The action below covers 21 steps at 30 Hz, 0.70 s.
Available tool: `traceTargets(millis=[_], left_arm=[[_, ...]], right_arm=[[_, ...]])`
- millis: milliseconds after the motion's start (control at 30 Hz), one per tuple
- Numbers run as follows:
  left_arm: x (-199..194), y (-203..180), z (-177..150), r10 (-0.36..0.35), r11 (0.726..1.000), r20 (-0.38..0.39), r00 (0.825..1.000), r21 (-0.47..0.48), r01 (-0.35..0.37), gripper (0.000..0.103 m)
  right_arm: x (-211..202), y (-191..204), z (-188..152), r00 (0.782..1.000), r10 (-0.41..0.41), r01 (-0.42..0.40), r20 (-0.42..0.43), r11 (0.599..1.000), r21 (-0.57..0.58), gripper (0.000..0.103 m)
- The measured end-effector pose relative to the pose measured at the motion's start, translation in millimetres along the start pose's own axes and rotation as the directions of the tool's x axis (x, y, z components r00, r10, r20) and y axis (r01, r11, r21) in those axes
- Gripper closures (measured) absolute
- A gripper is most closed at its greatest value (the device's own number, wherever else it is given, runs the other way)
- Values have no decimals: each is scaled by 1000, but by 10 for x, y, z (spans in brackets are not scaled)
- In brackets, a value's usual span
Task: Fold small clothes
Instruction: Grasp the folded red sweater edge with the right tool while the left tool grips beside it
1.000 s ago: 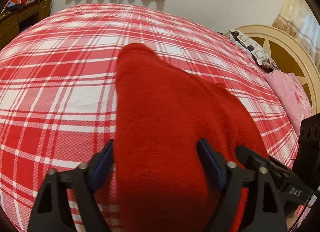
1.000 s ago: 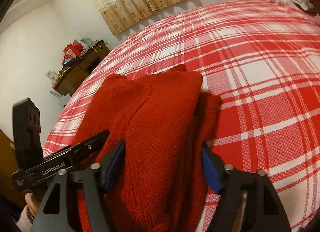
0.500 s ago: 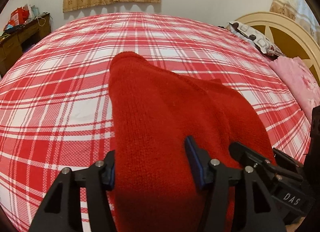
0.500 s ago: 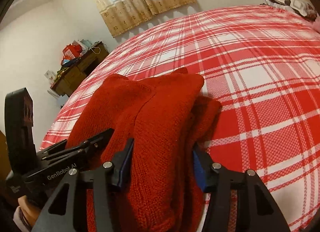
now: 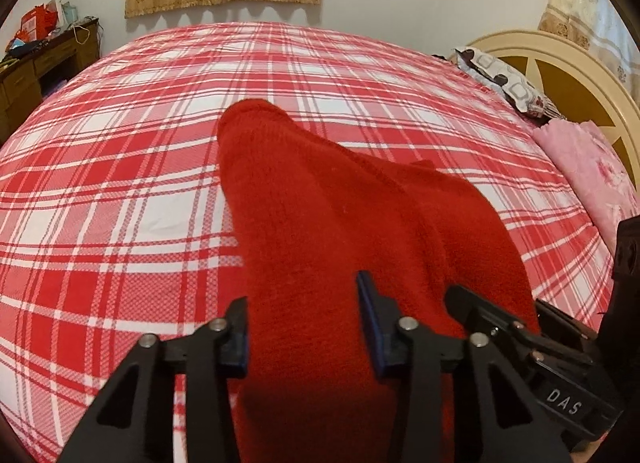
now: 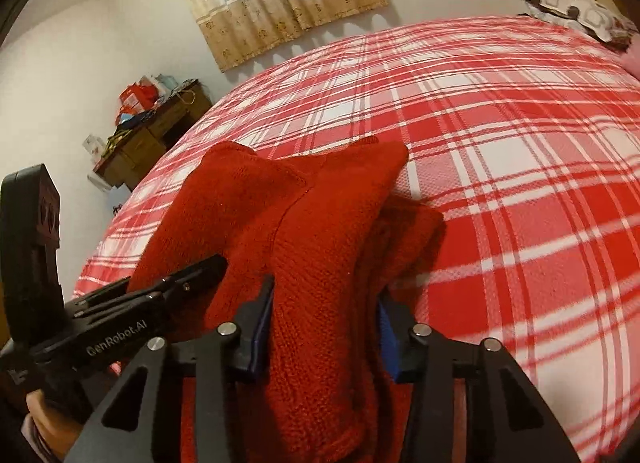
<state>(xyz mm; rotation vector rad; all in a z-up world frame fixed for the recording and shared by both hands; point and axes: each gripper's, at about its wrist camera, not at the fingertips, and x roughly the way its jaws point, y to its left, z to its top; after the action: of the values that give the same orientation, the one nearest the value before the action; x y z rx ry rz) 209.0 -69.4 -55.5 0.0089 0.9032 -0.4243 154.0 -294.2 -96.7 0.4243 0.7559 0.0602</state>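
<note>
A red knitted garment (image 5: 344,223) lies in folded layers on the red-and-white plaid bed, stretching away from both grippers. My left gripper (image 5: 304,327) is shut on its near edge, fabric bunched between the blue pads. My right gripper (image 6: 326,323) is shut on the near edge of the same garment (image 6: 320,231), a thick fold between its pads. The two grippers sit side by side; the right one shows in the left wrist view (image 5: 532,355), the left one in the right wrist view (image 6: 120,315).
The plaid bed sheet (image 5: 120,183) spreads wide around the garment. A cream headboard (image 5: 568,75), a patterned pillow (image 5: 504,83) and a pink pillow (image 5: 592,175) are at the right. A wooden desk with clutter (image 6: 148,139) stands by the far wall under curtains.
Both grippers have closed from wide open onto the near edge of the red garment and have drawn back and up a little, lifting that edge.
</note>
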Motion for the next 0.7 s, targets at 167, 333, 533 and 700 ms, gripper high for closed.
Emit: traceTargets(millis=[167, 333, 533, 700], left_arm=[[-145, -68, -65, 27, 999, -57, 998, 27, -26, 64], [-112, -163, -126, 75, 994, -60, 995, 83, -70, 52], [-26, -26, -101, 45, 999, -70, 997, 8, -45, 39], [-135, -117, -147, 55, 998, -36, 998, 34, -53, 59]], right_arm=[[-218, 6, -105, 999, 42, -41, -27, 998, 47, 60], [-118, -166, -139, 997, 50, -43, -59, 992, 117, 49], [23, -348, -114, 992, 106, -91, -62, 973, 214, 39], [-139, 2, -128, 999, -22, 24, -42, 998, 52, 57]])
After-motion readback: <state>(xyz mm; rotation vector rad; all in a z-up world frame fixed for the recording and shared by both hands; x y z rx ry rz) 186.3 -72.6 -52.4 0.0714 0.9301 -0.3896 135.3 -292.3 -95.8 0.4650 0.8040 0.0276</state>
